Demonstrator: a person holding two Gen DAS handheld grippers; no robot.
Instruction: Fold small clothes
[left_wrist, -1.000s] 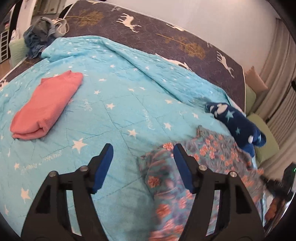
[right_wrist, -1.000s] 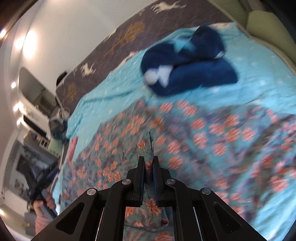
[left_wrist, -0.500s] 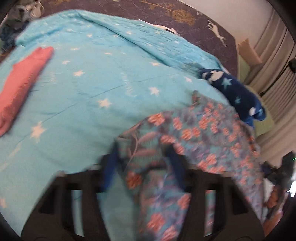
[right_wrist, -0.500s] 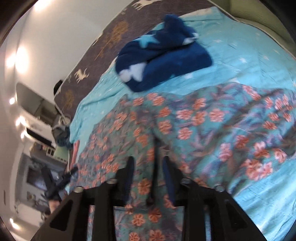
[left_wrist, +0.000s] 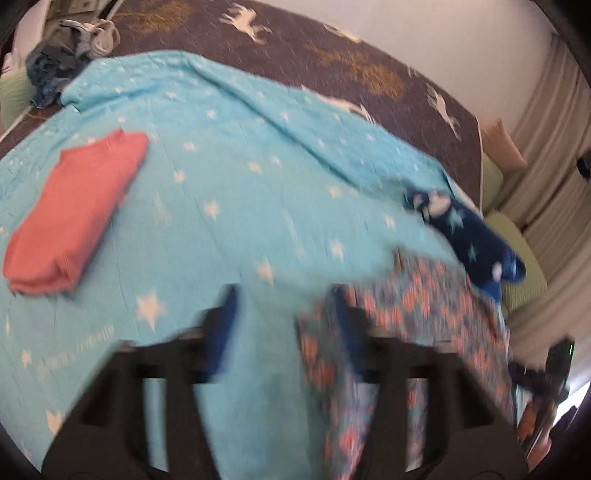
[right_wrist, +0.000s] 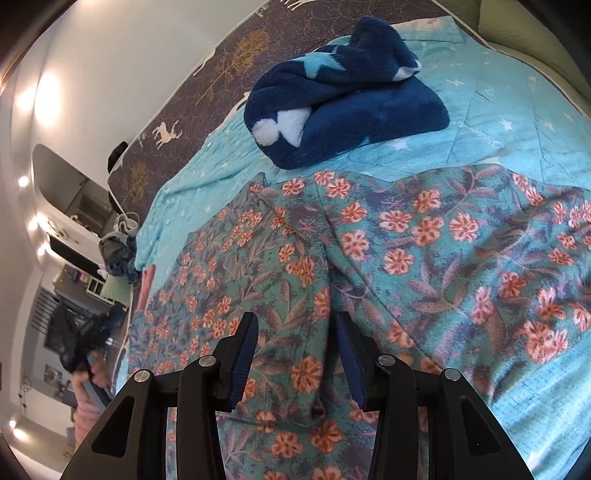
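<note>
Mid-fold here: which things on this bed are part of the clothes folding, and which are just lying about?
Part of the job:
floral garment, spread flat
navy star garment, unfolded heap
pink garment, already folded
left gripper and right gripper, both open

Lying about:
turquoise star blanket
pile of clothes at the far corner
green cushion

— Where is this taking place?
— In a home bedroom: a turquoise star-print quilt (left_wrist: 229, 206) is covering a bed over a dark deer-patterned spread (left_wrist: 332, 51).
— What else is showing it?
— Pale curtains (left_wrist: 546, 155) are hanging at one side, clothes (left_wrist: 62, 62) are piling up by the bed's far corner, and wall lights (right_wrist: 46, 96) are glowing.
</note>
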